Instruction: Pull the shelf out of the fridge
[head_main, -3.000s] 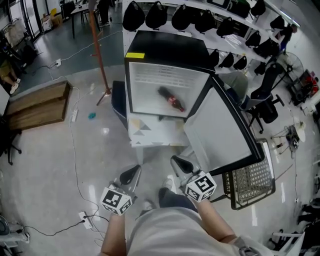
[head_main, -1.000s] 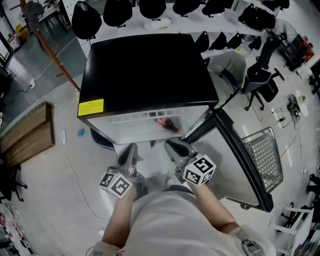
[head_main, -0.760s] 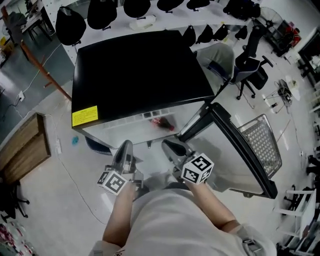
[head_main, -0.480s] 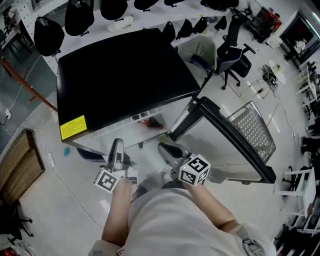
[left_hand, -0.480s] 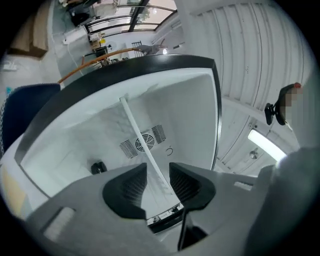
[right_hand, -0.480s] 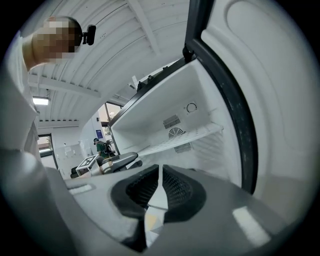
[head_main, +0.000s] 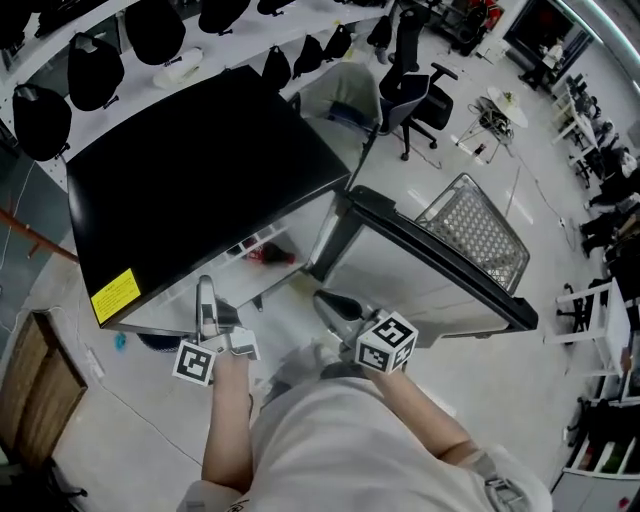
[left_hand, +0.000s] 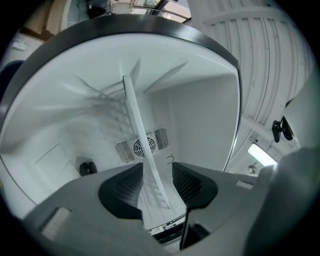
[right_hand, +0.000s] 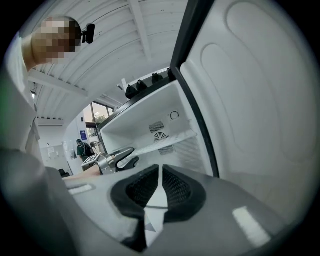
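**Left gripper open around the fridge shelf's front edge**

The left hand-held gripper (head_main: 206, 296) was at the mouth of the black-topped fridge (head_main: 200, 170), rolled onto its side. Its jaws had just been opening and stood wide apart. The white shelf (left_hand: 136, 120) was inside the fridge, reaching back toward the fan grille (left_hand: 145, 146) on the rear wall. Its front edge passed between the two pads without either pad pressing on it.

The right hand-held gripper (head_main: 326, 302) hung lower, in front of the open door (head_main: 430, 270). Its jaws were closed almost together with nothing between them. A red bottle (head_main: 268, 256) lay inside the fridge near the front opening, on the door's side.
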